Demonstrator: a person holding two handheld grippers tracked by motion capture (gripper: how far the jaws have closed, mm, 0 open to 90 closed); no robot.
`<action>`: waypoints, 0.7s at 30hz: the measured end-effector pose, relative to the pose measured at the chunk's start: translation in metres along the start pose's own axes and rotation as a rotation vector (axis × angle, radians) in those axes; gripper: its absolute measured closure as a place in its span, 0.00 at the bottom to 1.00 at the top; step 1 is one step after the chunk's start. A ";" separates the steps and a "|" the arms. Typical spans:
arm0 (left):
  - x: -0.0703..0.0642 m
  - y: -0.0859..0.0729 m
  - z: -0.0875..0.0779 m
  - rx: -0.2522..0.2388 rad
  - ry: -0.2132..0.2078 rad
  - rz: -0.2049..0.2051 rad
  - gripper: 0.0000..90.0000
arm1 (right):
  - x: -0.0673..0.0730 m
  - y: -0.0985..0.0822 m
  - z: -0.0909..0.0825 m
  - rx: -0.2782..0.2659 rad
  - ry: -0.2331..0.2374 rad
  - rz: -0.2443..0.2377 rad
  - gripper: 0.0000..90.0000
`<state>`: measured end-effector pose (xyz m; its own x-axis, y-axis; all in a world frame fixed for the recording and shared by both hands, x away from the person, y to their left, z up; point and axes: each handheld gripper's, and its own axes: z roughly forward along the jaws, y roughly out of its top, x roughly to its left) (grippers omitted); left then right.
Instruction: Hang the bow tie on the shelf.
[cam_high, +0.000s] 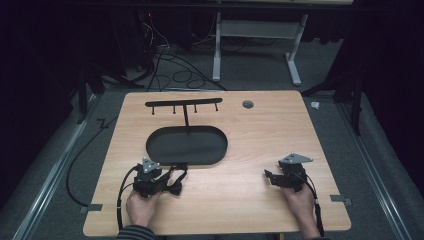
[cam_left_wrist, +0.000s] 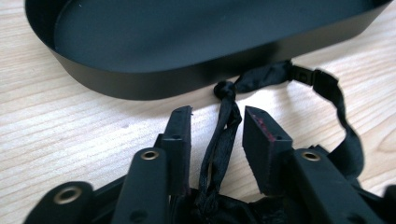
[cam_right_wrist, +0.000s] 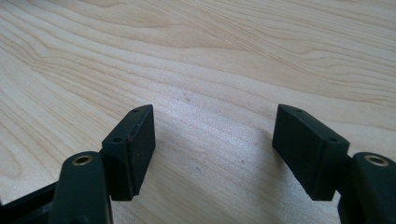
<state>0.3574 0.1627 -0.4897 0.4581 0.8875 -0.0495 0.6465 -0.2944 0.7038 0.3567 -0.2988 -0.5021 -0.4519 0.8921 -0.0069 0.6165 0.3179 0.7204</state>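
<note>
A black fabric strap (cam_left_wrist: 223, 140) with a knot (cam_left_wrist: 225, 89) lies on the wooden table just in front of a black oval tray (cam_left_wrist: 187, 77). The strap loops off to the right past a small clasp (cam_left_wrist: 303, 74). My left gripper (cam_left_wrist: 217, 116) straddles the strap below the knot, with a gap on each side, so the pads do not press it. In the high view, the left gripper (cam_high: 176, 175) sits at the tray's (cam_high: 155, 147) near edge. My right gripper (cam_high: 267, 176) rests at the table's right side, and its jaws (cam_right_wrist: 215, 121) stand open over bare wood.
A black T-shaped rack with small hooks (cam_high: 183, 103) rises behind the tray. A grey grommet (cam_high: 248, 104) is set into the table's far edge. Cables (cam_high: 175, 70) and a white table frame (cam_high: 217, 45) are on the floor beyond.
</note>
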 end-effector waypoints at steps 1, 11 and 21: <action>-0.001 0.000 0.002 0.010 0.001 0.010 0.75 | 0.000 0.000 0.000 0.000 0.000 0.000 0.35; -0.003 -0.001 0.003 0.033 -0.020 0.047 0.96 | 0.000 0.000 0.000 -0.001 0.000 -0.002 0.35; -0.004 -0.001 -0.007 0.000 -0.041 0.044 0.97 | 0.000 0.000 0.000 0.000 -0.001 -0.002 0.35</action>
<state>0.3508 0.1618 -0.4851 0.5112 0.8581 -0.0475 0.6252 -0.3333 0.7057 0.3567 -0.2987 -0.5021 -0.4525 0.8917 -0.0085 0.6155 0.3192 0.7207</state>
